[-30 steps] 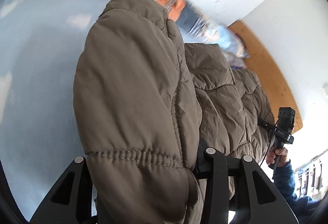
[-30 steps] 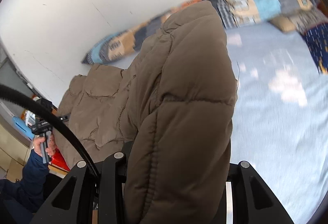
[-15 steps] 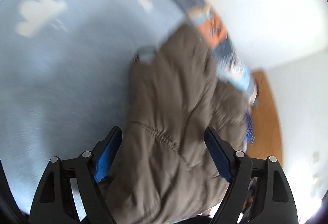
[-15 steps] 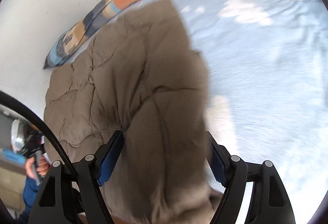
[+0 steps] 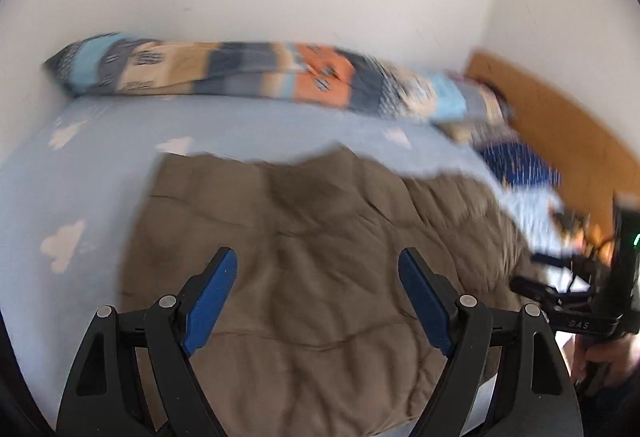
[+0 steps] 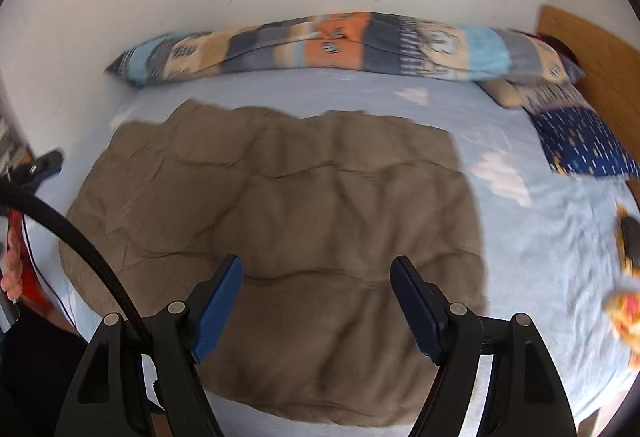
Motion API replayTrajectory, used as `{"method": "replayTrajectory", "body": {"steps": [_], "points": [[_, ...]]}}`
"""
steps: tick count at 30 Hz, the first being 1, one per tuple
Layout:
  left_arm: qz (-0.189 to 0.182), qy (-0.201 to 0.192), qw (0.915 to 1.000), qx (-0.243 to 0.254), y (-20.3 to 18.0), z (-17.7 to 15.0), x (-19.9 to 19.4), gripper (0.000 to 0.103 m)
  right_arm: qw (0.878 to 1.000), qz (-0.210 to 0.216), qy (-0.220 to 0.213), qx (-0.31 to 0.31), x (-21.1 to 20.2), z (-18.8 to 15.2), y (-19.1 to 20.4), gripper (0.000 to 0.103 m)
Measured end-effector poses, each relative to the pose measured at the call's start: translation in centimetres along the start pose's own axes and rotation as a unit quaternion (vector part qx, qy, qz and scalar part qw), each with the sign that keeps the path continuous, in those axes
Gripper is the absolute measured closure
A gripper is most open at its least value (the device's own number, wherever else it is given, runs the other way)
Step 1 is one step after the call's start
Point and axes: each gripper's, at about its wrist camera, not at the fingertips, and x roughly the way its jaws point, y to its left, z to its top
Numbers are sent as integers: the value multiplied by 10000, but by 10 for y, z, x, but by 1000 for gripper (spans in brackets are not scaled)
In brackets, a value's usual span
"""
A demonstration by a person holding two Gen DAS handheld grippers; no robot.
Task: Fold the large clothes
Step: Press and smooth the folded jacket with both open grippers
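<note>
A brown quilted puffer coat point(image 5: 320, 257) lies spread flat on the light blue bed sheet point(image 5: 80, 165); it also shows in the right wrist view point(image 6: 280, 217). My left gripper point(image 5: 318, 269) is open and empty, held above the coat's near part. My right gripper point(image 6: 316, 275) is open and empty, also above the coat's near edge. The right gripper's body point(image 5: 592, 297) shows at the right of the left wrist view, in a hand.
A long patchwork pillow point(image 6: 340, 45) lies along the white back wall. A dark blue patterned pillow point(image 6: 580, 141) and a wooden headboard point(image 6: 600, 61) are at the right. A small toy point(image 6: 624, 301) lies on the sheet at far right. A black cable point(image 6: 72, 237) crosses left.
Both grippers were shut on the lifted coat a second ago. They opened, the coat dropped flat onto the bed, and both grippers pulled back above it.
</note>
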Motion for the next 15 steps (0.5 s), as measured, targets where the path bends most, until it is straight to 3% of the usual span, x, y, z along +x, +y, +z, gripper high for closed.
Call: {"method": "replayTrajectory", "body": {"steps": [4,15], "points": [[134,297,9984,452,-42,-13,33,21,9991,-68,138,-394,28,5,36,24],[589,820,9918,780,-64,-34,77,16,9961,-217,555,-647,73,-9,47,21]]}}
